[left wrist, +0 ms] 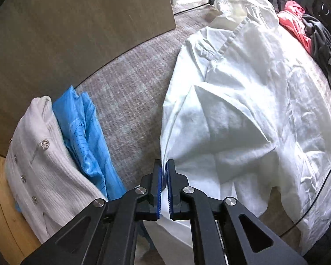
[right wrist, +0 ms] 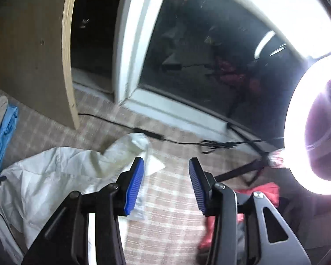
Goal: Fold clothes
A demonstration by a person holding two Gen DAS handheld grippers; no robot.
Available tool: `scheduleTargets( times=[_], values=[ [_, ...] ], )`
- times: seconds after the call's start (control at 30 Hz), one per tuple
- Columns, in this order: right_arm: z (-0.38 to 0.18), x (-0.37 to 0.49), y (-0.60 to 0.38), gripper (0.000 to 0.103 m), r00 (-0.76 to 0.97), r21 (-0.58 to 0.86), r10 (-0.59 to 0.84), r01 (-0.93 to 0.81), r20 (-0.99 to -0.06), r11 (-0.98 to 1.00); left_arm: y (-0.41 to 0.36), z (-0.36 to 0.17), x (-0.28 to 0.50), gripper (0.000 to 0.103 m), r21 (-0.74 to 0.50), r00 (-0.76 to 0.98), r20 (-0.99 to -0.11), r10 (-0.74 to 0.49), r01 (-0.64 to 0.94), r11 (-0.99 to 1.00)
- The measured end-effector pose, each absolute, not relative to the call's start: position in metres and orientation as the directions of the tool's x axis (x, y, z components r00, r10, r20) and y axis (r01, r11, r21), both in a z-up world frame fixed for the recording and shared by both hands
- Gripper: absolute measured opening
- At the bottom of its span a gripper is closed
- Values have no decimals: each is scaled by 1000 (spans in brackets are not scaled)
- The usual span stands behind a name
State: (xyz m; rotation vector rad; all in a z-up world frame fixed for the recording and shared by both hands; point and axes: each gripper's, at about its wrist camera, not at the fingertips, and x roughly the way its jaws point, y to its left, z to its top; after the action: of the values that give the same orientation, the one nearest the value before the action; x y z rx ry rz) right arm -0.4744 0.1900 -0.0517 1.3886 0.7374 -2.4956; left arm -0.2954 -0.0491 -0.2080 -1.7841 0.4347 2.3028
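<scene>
The white shirt (left wrist: 242, 101) lies spread on the carpeted floor (left wrist: 130, 101): light, limp, crease-prone. The left gripper (left wrist: 164, 172) pinches its edge; the right gripper (right wrist: 166, 170) is released, empty. Grasp hems.

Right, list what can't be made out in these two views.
- Left wrist view: the lower hem of the white cotton shirt is hidden behind the left gripper, whose jaws pinch its edge.
- Left wrist view: the folded blue garment is half covered by the white ribbed cardigan.
- Right wrist view: the red garment sits behind the open right gripper and is blurred.
- Right wrist view: the bright ring light washes out the right edge.
</scene>
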Motion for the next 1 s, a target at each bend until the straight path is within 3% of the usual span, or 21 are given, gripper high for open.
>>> scheduleTargets(
  times=[0.13, 0.23, 0.5, 0.77, 0.83, 1.0],
  values=[
    [-37, -428, 217, 47, -499, -221, -16, 412, -866, -884, -65, -181, -271, 7, 87, -295, -956, 5, -298, -951],
    [-61, -366, 239, 58, -412, -89, -106, 429, -905, -899, -80, -157, -226, 21, 31, -310, -950, 51, -254, -967],
    [-148, -230, 276, 58, -207, 232, -314, 341, -927, -911, -44, -166, -111, 26, -115, -250, -956, 154, -164, -980],
    [-166, -206, 259, 58, -194, 232, -312, 350, -930, -908, -2, -217, -114, 42, -14, -225, -973, 50, -159, -987],
    [-162, -204, 258, 58, -206, 228, -313, 353, -927, -907, -1, -234, -118, 43, 31, -201, -980, -2, -142, -989],
    [-140, -194, 270, 58, -218, 230, -321, 360, -922, -904, -23, -227, -122, 34, -95, -203, -974, 105, -59, -994]
  ],
)
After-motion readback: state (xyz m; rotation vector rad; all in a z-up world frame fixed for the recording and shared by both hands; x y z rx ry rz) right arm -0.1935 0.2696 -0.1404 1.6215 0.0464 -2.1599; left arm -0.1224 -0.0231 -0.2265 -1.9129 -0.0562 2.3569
